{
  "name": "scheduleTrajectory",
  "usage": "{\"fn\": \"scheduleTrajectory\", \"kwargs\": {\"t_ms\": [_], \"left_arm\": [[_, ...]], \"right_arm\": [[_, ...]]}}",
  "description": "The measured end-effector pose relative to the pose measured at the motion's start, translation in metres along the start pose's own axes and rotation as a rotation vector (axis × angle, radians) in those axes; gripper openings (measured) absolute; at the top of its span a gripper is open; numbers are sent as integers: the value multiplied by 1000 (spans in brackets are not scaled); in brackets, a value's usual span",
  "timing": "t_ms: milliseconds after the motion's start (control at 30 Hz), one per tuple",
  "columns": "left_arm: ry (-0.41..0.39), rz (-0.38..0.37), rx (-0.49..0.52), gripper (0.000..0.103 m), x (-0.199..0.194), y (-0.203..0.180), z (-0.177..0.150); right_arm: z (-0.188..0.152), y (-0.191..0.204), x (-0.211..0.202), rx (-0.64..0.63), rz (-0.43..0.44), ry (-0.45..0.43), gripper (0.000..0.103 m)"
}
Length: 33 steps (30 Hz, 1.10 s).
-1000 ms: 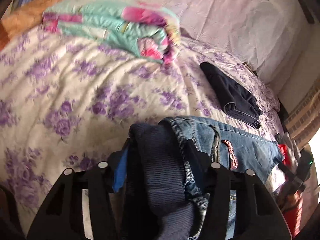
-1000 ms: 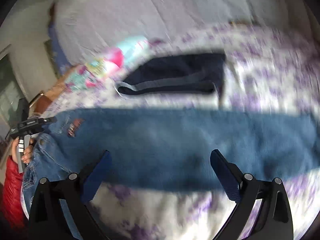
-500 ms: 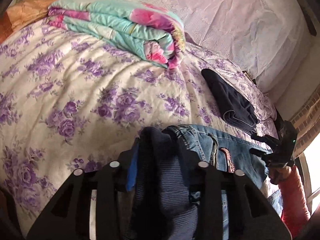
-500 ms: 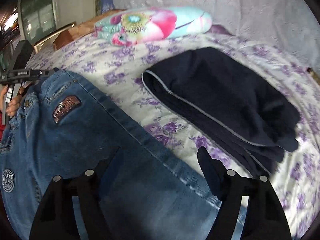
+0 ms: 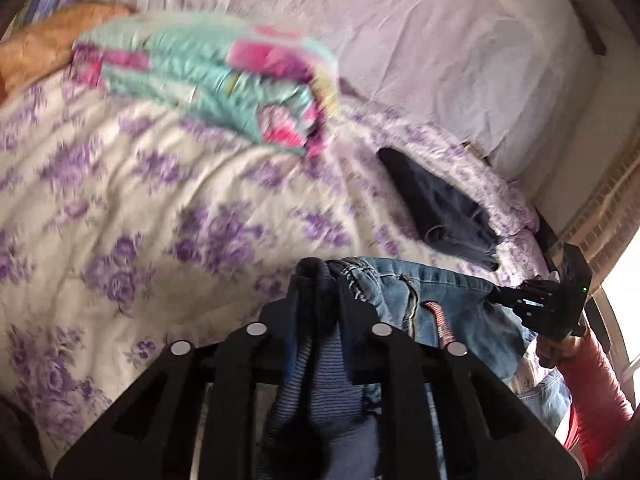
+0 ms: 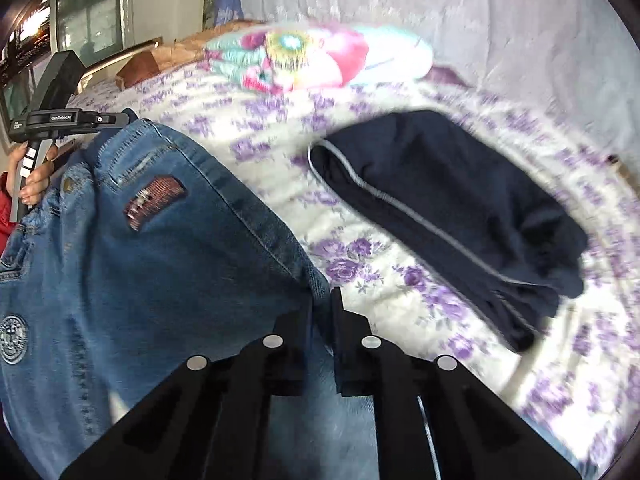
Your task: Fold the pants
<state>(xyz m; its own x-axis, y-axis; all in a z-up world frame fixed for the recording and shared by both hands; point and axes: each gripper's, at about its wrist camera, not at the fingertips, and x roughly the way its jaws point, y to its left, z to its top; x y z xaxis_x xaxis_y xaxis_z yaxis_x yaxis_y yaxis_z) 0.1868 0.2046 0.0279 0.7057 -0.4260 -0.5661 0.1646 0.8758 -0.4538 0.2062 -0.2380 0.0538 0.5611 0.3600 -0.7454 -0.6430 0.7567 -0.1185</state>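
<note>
Two wrist cameras look out over a bed covered by a white quilt printed with purple flowers [image 5: 152, 200]. A pair of blue denim jeans [image 6: 152, 272] lies across the near side of the quilt, held at two places.

In the left wrist view, the left gripper [image 5: 320, 300], black with two fingers, has its jaws drawn tight together. Pinched between them is the waist end of the jeans, where a dark blue ribbed knit band [image 5: 324, 392] bunches up and hangs toward the camera. The denim stretches away to the right, toward the other black handheld tool at the frame's edge, gripped by a hand with a red sleeve [image 5: 592, 392].

In the right wrist view, the right gripper [image 6: 322, 316] is also closed down, its jaws clamped on the side edge of the jeans, near a seam. The denim spreads to the left, showing a brown rectangular patch [image 6: 154, 200] and a round embroidered badge [image 6: 14, 338].

A folded pair of dark navy trousers with a thin pale stripe [image 6: 452, 212] lies on the quilt just beside the jeans, not touching them. Farther back sits a folded teal and pink flowered blanket [image 6: 316, 60], near the pale lilac sheet [image 5: 420, 40] draped behind the bed.
</note>
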Motion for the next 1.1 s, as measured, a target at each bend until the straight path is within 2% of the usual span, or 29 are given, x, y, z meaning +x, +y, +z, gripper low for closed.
{"fn": "scheduleTrajectory", "kwargs": {"t_ms": [200,367,500,567,633,700,733,767,800,867,933,967,1033,1100], "left_arm": [[-77,15,50,14,-25,-15,-6],[-121,-51,35,14,-65,-22,-27],[-131,-31,55,15,-101,-31,-59],[-119,-36,18,16,-116,-27,-77],[-89,-57,-65,15,-128,-17,-94],[-59,-114,-163,14,-137,-8,-112],[-52,-144,-194,17,-140,-6,-119],[-40,-163,-215,26,-142,-7,-126],[-31,-168,-225,32,-143,-9,-130],[-25,-148,-232,46,-142,-15,-135],[-19,-102,-232,54,-136,-24,-134],[-11,-88,-245,55,-132,-26,-133],[14,-84,-263,57,-125,-26,-130],[27,-42,-293,58,-115,-23,-124]], "right_arm": [[-10,47,-78,-27,-115,-128,8],[-49,98,-147,-50,-147,-204,8],[-86,134,-169,-75,-142,-207,7],[-108,151,-176,-72,-130,-203,6],[-125,161,-179,-51,-110,-195,0],[-139,165,-182,-33,-100,-194,0],[-143,167,-182,-33,-106,-194,0],[-147,167,-180,-33,-118,-190,0],[-151,166,-177,-28,-128,-183,0],[-154,163,-171,-5,-101,-159,0],[-155,164,-169,-2,-94,-169,1],[-156,166,-169,-8,-93,-175,2],[-154,170,-167,-18,-86,-178,13],[-153,175,-166,-33,-80,-184,43]]}}
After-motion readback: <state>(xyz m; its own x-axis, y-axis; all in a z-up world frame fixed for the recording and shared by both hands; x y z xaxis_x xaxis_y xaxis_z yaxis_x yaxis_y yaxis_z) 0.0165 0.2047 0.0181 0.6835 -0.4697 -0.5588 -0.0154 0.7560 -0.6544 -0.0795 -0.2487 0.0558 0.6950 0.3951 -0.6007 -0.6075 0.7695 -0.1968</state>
